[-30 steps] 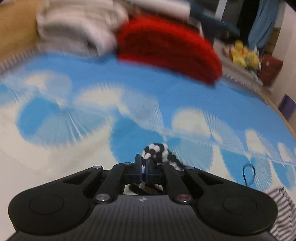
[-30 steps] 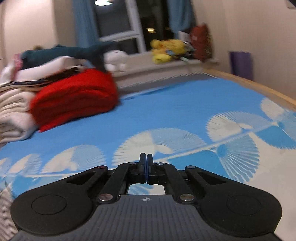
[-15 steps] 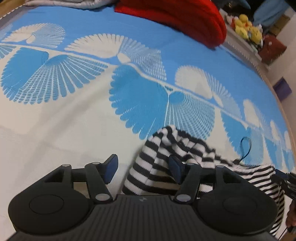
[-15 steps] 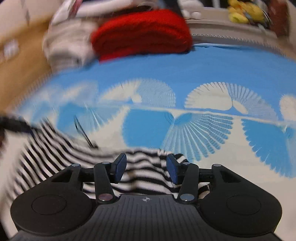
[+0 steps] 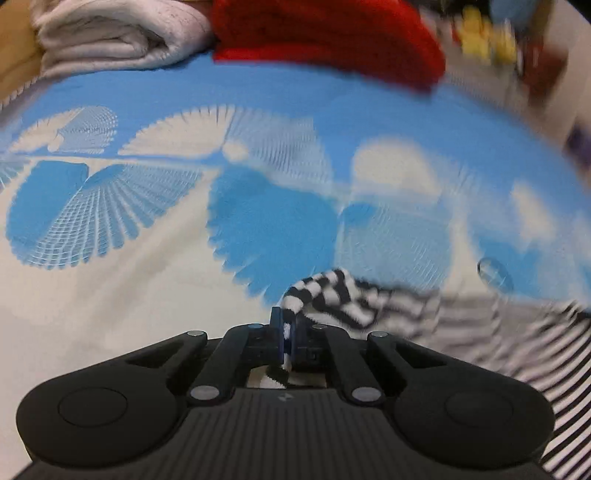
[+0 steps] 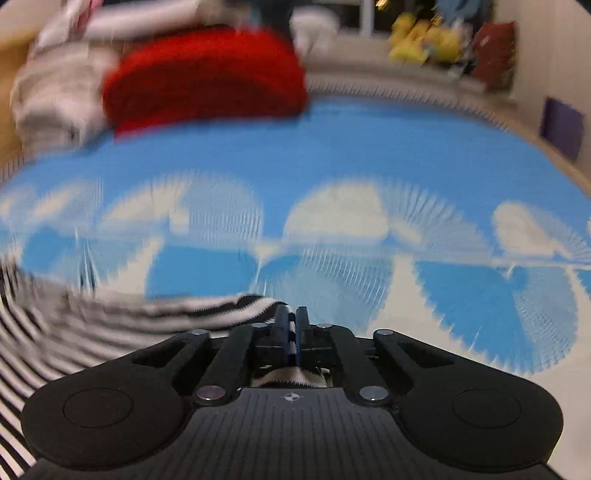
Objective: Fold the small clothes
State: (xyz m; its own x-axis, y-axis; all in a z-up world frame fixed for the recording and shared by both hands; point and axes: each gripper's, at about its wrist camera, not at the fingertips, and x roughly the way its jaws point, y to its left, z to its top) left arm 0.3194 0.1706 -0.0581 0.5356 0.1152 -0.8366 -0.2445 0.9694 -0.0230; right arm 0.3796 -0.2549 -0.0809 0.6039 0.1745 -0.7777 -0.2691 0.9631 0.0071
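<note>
A black-and-white striped garment (image 5: pixel 354 299) lies on the blue-and-white bedspread (image 5: pixel 147 206). My left gripper (image 5: pixel 286 325) is shut on one edge of it; the cloth trails off to the right. In the right wrist view my right gripper (image 6: pixel 291 325) is shut on another edge of the same striped garment (image 6: pixel 110 317), which stretches away to the left. Both views are blurred by motion.
A folded red knit (image 6: pixel 207 77) and a stack of white folded cloth (image 5: pixel 118 33) sit at the far side of the bed. Yellow plush toys (image 6: pixel 424 40) line a sill beyond. The wooden bed edge (image 6: pixel 554 162) curves at the right.
Half a second ago both grippers were open over the striped garment. Now both have shut on its edges and both views have tilted up.
</note>
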